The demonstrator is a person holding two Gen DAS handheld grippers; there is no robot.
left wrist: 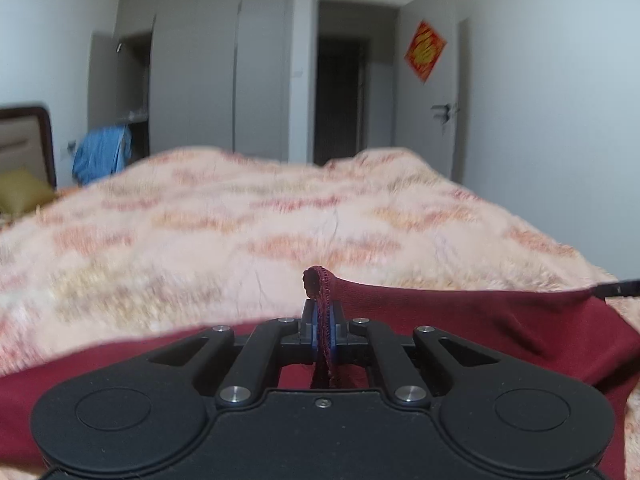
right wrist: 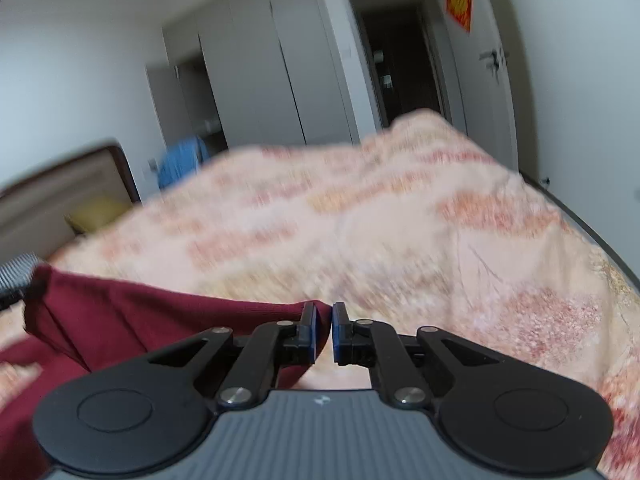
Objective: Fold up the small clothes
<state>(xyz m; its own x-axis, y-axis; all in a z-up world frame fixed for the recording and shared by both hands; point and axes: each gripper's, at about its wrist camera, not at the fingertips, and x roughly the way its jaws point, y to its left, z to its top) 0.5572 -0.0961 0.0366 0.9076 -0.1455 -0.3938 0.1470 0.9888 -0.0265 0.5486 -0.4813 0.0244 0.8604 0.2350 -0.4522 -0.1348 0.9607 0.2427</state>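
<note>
We see a bed under a fluffy peach-and-orange patterned blanket (left wrist: pixel 280 216), with a dark wooden padded headboard (left wrist: pixel 28 140) and a yellow pillow (left wrist: pixel 20 196) at left. Behind stand grey wardrobes (left wrist: pixel 192 80), one door ajar, a blue cloth (left wrist: pixel 102 152) hanging there. White walls; a dark doorway (left wrist: pixel 340 96); a red-and-gold diamond decoration (left wrist: pixel 425 51) on the open door.

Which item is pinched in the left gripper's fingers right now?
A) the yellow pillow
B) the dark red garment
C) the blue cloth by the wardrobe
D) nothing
B: in the left wrist view the left gripper has its fingers closed on a stitched edge of the dark red garment, which sticks up between them above the blanket.
</note>
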